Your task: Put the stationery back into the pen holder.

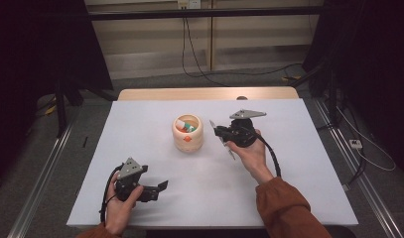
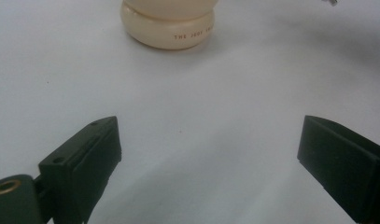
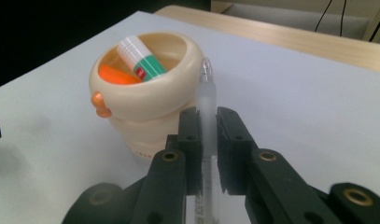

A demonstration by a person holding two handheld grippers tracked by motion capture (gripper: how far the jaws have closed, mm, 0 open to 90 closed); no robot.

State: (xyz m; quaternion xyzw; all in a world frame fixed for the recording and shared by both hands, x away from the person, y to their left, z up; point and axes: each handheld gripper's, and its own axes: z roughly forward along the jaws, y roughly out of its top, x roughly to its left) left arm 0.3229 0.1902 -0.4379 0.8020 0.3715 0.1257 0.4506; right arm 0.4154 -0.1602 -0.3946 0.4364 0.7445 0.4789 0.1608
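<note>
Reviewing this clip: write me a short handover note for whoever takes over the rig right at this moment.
Right tongs: shut on a clear pen, held beside the cream pot, not yet over its mouth.
Left tongs: open, nothing between them, resting low on the white table near its front left.
Pot: mid-table, already holding a glue stick and an orange item.
Done: pen picked up.
Left: likely carry the pen over the pot and release it inside.

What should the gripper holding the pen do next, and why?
Probably lift the pen a little and carry it over the cream pot's open mouth. The right hand-held gripper is shut on the pen, close beside the pot, which already holds a glue stick and something orange. The left hand-held gripper is open.
</note>
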